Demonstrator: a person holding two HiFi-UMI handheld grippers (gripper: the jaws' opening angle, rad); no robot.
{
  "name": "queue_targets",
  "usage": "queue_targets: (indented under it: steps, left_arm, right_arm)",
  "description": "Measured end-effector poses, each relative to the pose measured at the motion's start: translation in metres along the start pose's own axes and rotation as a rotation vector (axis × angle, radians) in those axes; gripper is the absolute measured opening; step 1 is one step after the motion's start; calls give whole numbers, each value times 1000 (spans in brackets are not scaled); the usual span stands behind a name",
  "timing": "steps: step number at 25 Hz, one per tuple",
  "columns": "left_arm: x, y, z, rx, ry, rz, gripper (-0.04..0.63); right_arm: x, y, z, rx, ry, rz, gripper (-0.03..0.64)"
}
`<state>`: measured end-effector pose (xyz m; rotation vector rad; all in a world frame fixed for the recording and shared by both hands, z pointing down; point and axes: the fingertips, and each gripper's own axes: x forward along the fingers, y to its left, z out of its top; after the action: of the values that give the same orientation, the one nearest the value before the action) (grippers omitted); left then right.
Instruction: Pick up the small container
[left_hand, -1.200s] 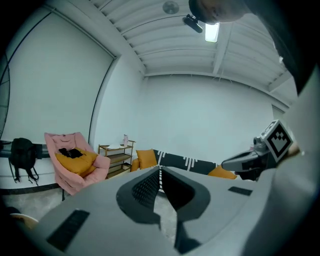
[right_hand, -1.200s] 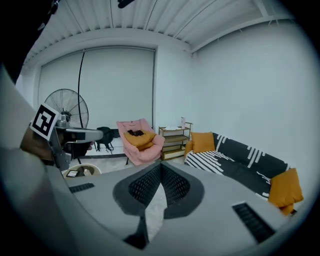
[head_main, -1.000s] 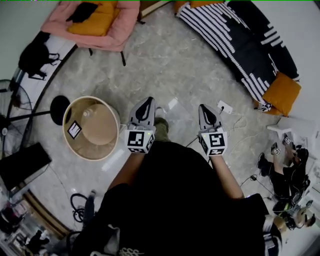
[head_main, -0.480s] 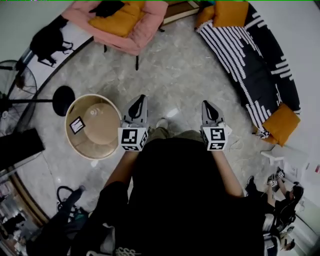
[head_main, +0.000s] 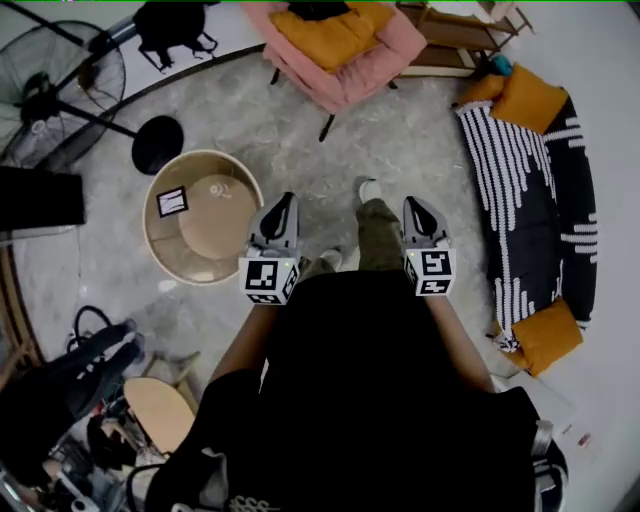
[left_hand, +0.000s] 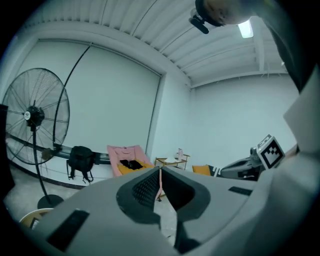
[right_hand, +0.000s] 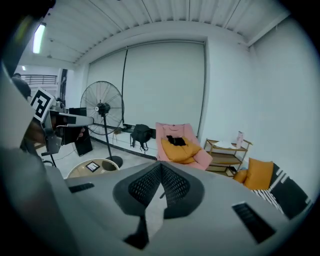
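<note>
A small pale container (head_main: 216, 189) stands on a round beige table (head_main: 165, 245), beside a card with a black square (head_main: 172, 201). My left gripper (head_main: 287, 198) hangs in the air just right of the table, above the floor, shut with nothing in it; its jaws meet in the left gripper view (left_hand: 160, 172). My right gripper (head_main: 412, 203) is held level with it further right, also shut and empty (right_hand: 161, 165). The right gripper view shows the table (right_hand: 75, 171) low at the left, past the left gripper (right_hand: 60, 120).
A pink chair with an orange cushion (head_main: 340, 40) stands ahead, a striped sofa (head_main: 540, 200) to the right, a standing fan (head_main: 60, 90) with a black base (head_main: 158, 145) at the left. A wooden shelf (head_main: 450, 30) is at the back. Bags and cables (head_main: 80, 370) crowd the lower left.
The head view has swung round: chair, sofa and table have shifted in the picture, and the fan has come into sight. Both grippers stay shut in front of the body.
</note>
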<state>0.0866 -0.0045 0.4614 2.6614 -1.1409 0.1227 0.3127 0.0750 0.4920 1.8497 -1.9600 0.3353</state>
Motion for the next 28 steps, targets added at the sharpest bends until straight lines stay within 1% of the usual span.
queue_targets:
  steps: [3, 5, 7, 10, 12, 14, 16, 20, 26, 28]
  left_arm:
    - [-3, 20, 1, -12, -24, 117, 29]
    - [2, 28, 4, -11, -37, 175, 29]
    - [4, 42, 9, -17, -46, 237, 29]
    - [3, 69, 12, -63, -65, 355, 29]
    - [4, 87, 13, -103, -85, 446, 29]
    - [8, 100, 16, -123, -97, 534, 29]
    - [14, 107, 23, -130, -106, 596, 29]
    - [30, 114, 30, -118, -114, 692, 29]
    - [49, 112, 24, -152, -102, 808, 29]
    - [53, 112, 24, -152, -100, 850, 29]
  right_arm:
    - [45, 14, 21, -54, -24, 132, 21]
    - [74, 25, 36, -83, -42, 217, 21]
    - [103, 46, 54, -113, -55, 314, 21]
    - [141, 77, 81, -170, -75, 463, 21]
    - [162, 84, 98, -209, -93, 542, 21]
    - [183, 80, 113, -247, -105, 599, 21]
    - [201, 73, 128, -268, -115, 640, 21]
    - [233, 63, 145, -292, -124, 709, 21]
    - [261, 69, 143, -329, -101, 854, 21]
    - [270, 74, 144, -340, -97, 902, 21]
